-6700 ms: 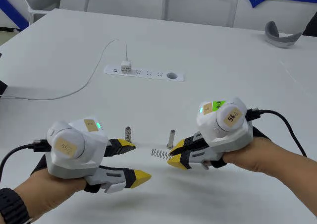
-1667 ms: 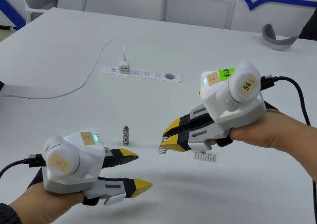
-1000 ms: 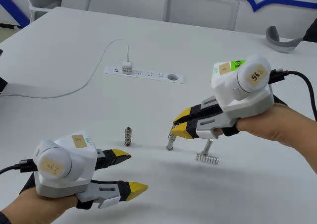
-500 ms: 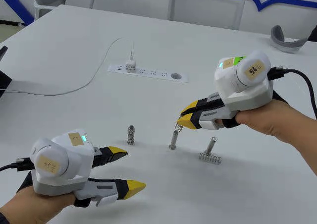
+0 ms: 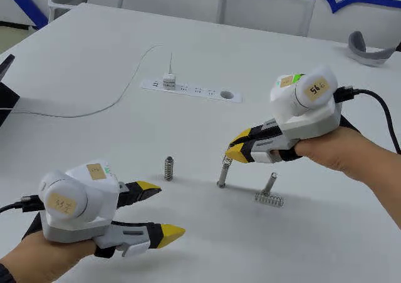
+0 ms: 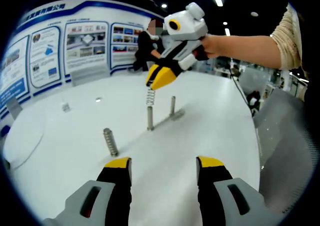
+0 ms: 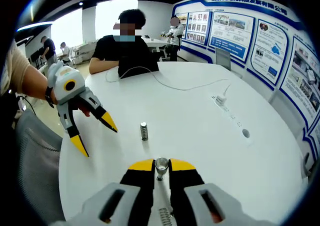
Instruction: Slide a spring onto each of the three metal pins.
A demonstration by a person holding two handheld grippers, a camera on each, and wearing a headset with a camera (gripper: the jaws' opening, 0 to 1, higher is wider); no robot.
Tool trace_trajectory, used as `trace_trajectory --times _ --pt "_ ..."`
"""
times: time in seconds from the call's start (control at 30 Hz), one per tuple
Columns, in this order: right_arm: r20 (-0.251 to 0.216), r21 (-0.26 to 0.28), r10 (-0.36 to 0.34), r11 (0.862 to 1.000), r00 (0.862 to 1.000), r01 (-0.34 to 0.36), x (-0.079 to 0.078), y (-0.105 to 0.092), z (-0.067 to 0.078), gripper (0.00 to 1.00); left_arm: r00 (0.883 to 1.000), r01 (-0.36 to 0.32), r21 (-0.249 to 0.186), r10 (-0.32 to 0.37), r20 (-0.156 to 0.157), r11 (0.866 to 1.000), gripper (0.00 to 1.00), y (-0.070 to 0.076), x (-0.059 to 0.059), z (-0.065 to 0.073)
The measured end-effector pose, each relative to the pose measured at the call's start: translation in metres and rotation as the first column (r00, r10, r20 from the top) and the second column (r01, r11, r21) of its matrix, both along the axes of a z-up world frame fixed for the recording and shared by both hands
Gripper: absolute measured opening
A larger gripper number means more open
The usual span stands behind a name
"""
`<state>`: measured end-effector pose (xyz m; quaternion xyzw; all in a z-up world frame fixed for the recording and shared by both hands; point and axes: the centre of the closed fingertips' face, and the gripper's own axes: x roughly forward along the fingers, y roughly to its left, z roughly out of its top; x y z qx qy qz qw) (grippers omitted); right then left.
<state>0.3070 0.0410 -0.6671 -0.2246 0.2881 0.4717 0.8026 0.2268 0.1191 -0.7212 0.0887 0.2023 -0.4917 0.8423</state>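
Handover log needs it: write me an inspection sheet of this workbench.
Surface: white table, matte.
Job's things: left metal pin wears a coil spring; middle pin has a held spring at its top; right pin bare, loose spring lying at its base.
Clutter: grey curved band at the far edge.
Grippers: right gripper shut on the held spring; left gripper open, holding nothing.
Cables: black lead from right gripper; white power strip with plugged charger.
Surroundings: grey chairs beyond.

**Off-Task Items on the Bench**

A long white power strip is lying on the white table, a small white plug sitting in it, a thin white cable trailing leftward; a grey curved band is resting far right; a person in a black shirt is sitting at the table's edge.
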Motion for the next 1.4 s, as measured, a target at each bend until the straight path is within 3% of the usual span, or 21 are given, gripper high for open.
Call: trace_trajectory --times 0.5,0.87,1.4 --pt "-0.026 0.002 -0.014 1.000 1.000 0.014 0.003 -0.001 -0.010 0.12 1.000 -0.006 -0.001 0.006 -0.002 1.000 0.53 0.001 0.001 0.000" --pt "-0.057 -0.003 -0.024 1.000 0.998 0.024 0.007 -0.002 -0.026 0.12 1.000 -0.007 0.002 0.007 -0.006 1.000 0.53 0.002 0.002 -0.002" --pt "-0.066 -0.021 -0.052 0.998 0.996 0.051 0.008 0.000 -0.046 0.12 1.000 -0.008 0.008 0.008 -0.009 1.000 0.52 0.003 0.001 -0.003"
